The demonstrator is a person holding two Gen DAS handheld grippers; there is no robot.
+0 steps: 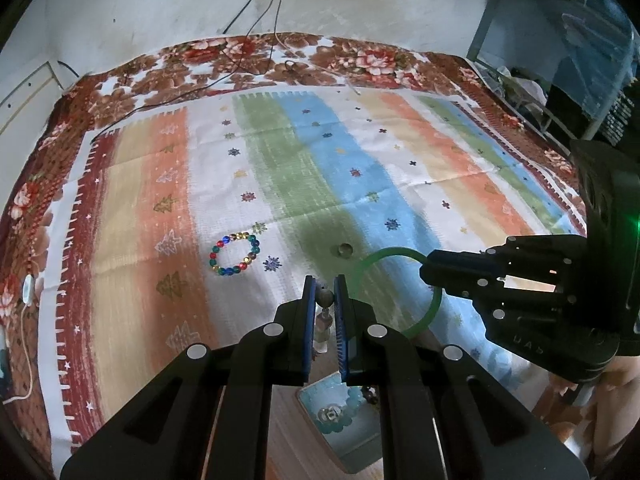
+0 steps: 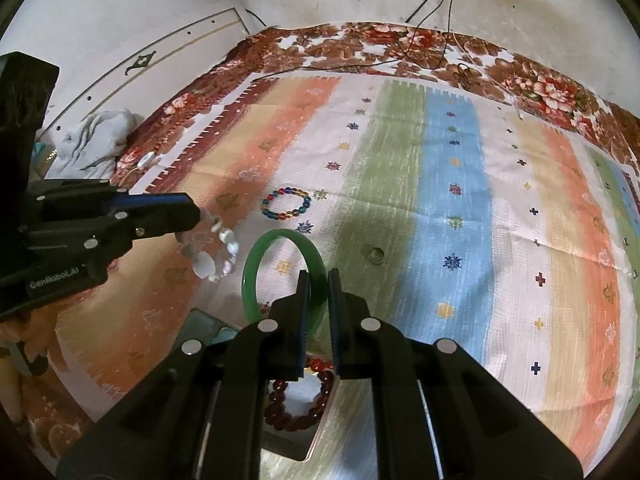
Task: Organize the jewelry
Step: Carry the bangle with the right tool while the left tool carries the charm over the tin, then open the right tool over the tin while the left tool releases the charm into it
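Note:
My left gripper (image 1: 324,298) is shut on a clear crystal bead bracelet (image 1: 323,326), which hangs below it above a pale blue tray (image 1: 340,436); the bracelet also shows in the right wrist view (image 2: 212,254). My right gripper (image 2: 319,288) is shut on a green jade bangle (image 2: 256,280), held upright above a tray (image 2: 288,446) holding a dark red bead bracelet (image 2: 298,404). The bangle shows in the left wrist view (image 1: 400,292) too. A multicoloured bead bracelet (image 1: 234,254) and a small ring (image 1: 345,249) lie on the striped cloth (image 1: 280,168).
The striped cloth lies over a floral blanket (image 1: 240,64). Black cables (image 1: 256,12) run down the wall onto the blanket. A crumpled grey cloth (image 2: 94,142) sits at the far left edge. A blue cabinet (image 1: 560,52) stands at the right.

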